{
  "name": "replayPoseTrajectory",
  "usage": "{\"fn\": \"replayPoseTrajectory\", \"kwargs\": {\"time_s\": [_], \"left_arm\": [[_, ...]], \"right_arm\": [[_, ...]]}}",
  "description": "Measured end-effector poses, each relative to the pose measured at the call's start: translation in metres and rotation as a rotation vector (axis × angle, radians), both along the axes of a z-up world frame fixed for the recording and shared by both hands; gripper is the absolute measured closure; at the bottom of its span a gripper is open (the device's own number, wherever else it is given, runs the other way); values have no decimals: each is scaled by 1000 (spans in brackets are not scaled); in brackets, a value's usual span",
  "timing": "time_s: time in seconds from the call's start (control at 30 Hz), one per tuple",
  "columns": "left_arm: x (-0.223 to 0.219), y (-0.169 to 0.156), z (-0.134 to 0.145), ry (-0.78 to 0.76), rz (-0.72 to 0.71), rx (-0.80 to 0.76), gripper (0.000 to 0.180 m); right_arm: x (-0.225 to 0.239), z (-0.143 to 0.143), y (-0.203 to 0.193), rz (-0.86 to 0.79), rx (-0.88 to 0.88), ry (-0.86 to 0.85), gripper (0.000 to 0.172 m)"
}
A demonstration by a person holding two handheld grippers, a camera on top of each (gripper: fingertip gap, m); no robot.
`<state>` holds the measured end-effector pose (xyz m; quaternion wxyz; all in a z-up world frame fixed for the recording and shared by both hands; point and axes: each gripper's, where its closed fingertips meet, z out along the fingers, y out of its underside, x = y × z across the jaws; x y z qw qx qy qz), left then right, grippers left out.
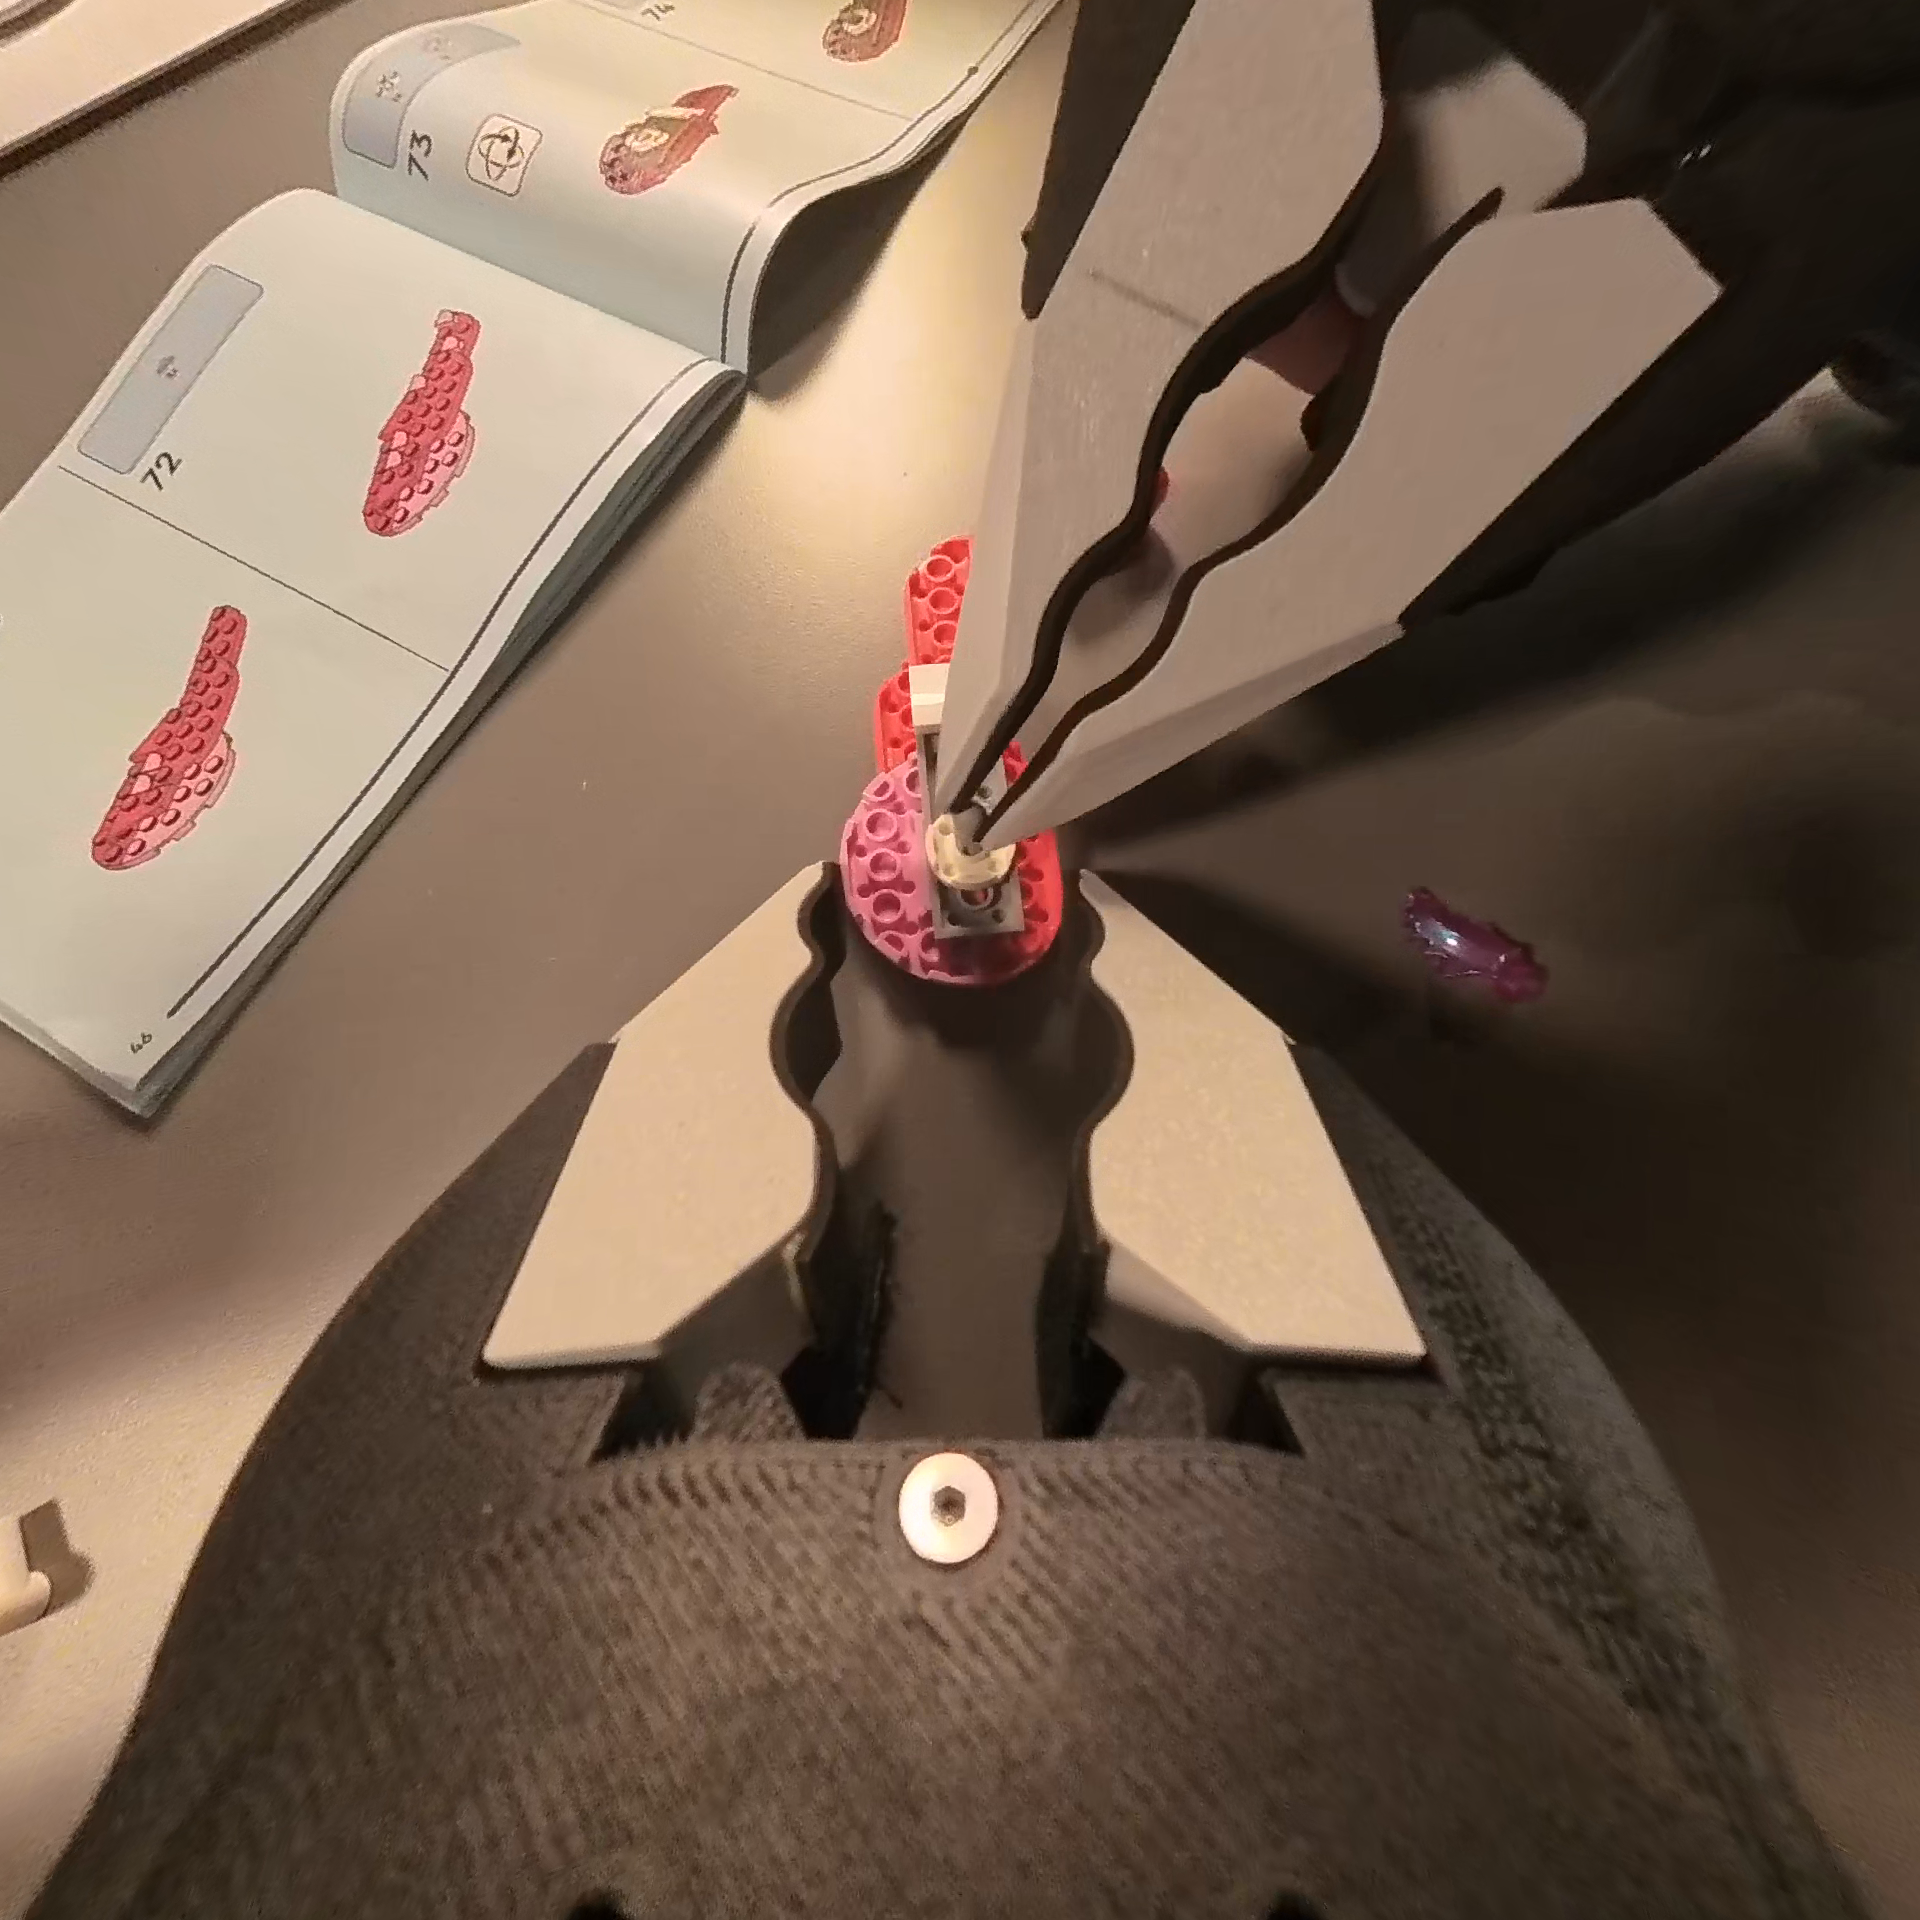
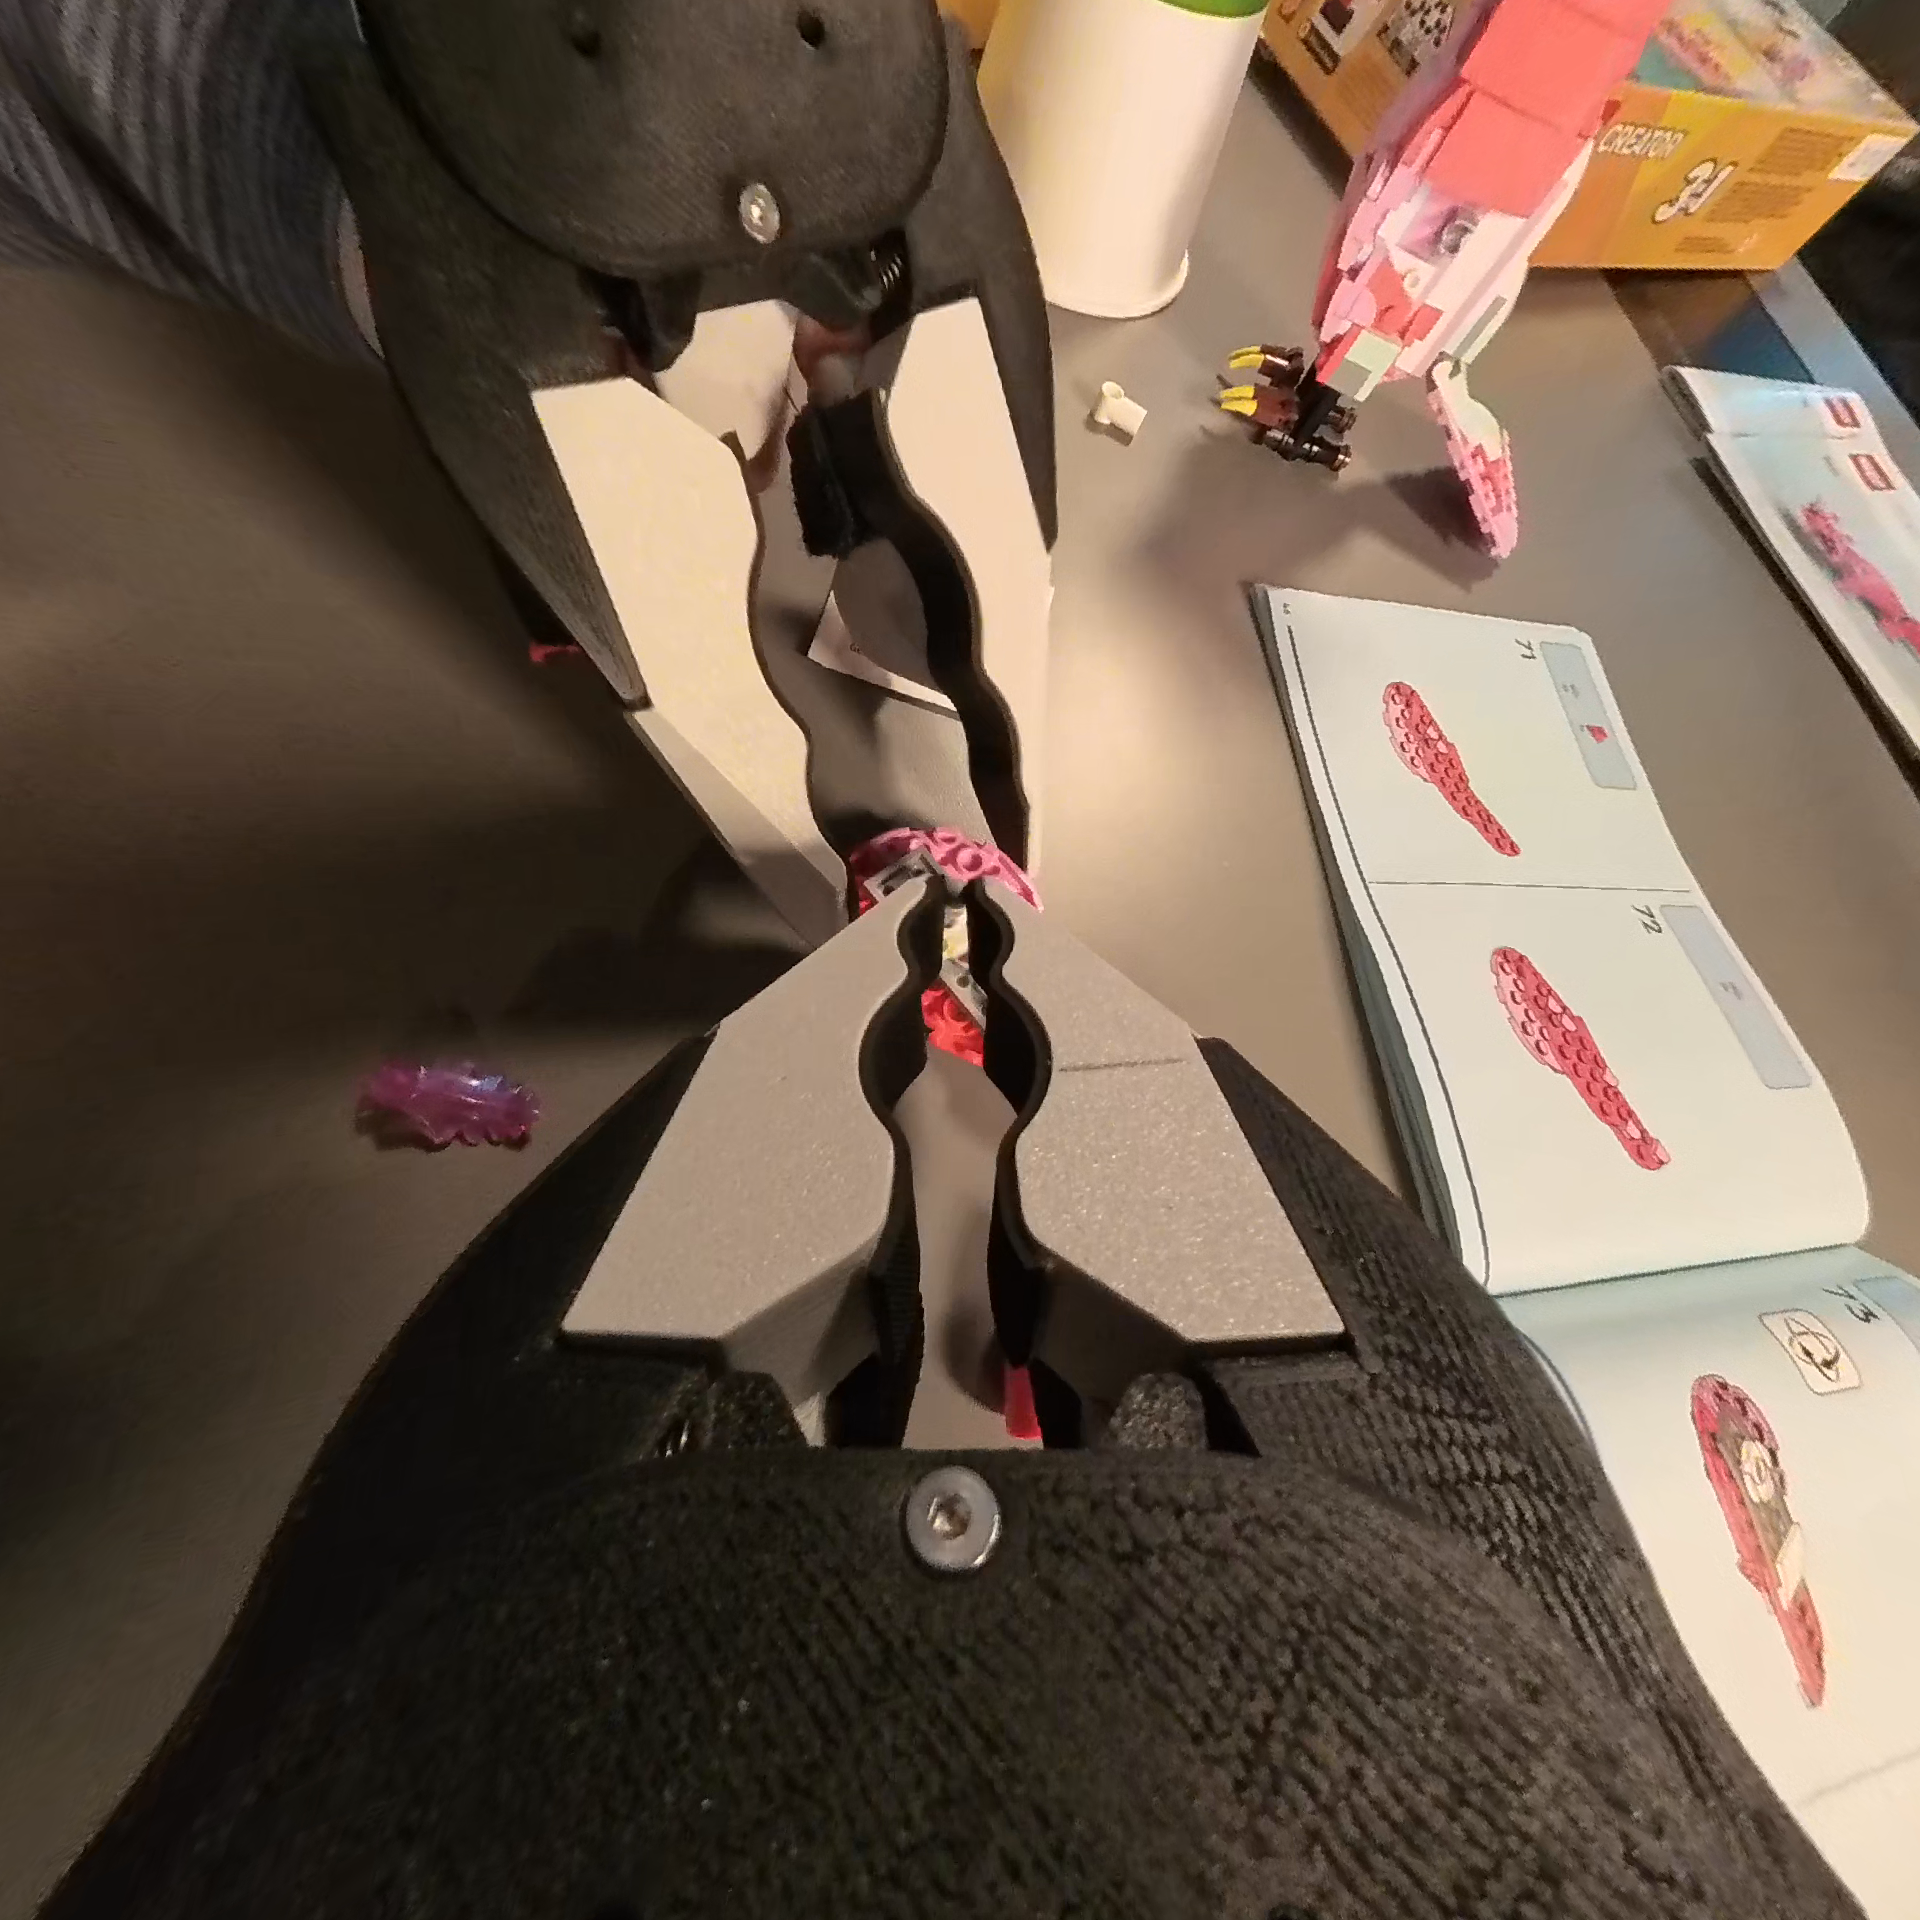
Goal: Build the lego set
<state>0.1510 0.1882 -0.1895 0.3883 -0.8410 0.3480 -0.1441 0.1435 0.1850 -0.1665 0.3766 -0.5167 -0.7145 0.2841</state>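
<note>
**Two grippers meet on a small brick plate**

Closest to my left camera, the left gripper [image 1: 951, 914] clamps the rounded end of a pink and red studded plate assembly [image 1: 894, 883], both pads against its edges, holding it just above the grey table [image 1: 623, 675]. It looks light, stiff and slick; the flat edges seem the safest hold, since snapped joints could pop apart under a twist. Moving right, my right gripper [image 1: 961, 821] is closed to a point, its tips at a small cream round piece [image 1: 971, 862] seated on the grey strip; whether they pinch it I cannot tell. An open instruction booklet [image 1: 312, 582] lies left, a purple translucent piece [image 1: 1470, 945] right; both sit well clear.
</note>
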Motion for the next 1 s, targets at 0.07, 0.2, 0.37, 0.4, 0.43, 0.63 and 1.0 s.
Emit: {"fn": "replayPoseTrajectory", "kwargs": {"time_s": [0.07,0.2,0.37,0.4,0.43,0.63,1.0], "left_arm": [[0,0,0,2,0,1,140],[0,0,0,1,2,-1,140],[0,1,0,8,15,5,140],[0,1,0,5,18,3,140],[0,1,0,2,21,3,140],[0,2,0,11,51,6,139],[1,3,0,14,77,12,139]], "right_arm": [[0,0,0,-2,-10,-1,170],[-1,0,0,-5,1,-3,170],[-2,-1,3,-45,30,-25,170],[-2,-1,3,-54,23,-30,170],[-1,-1,4,-60,12,-33,170],[1,-1,5,-103,-120,-43,170],[2,-2,3,-49,21,-37,170]]}}
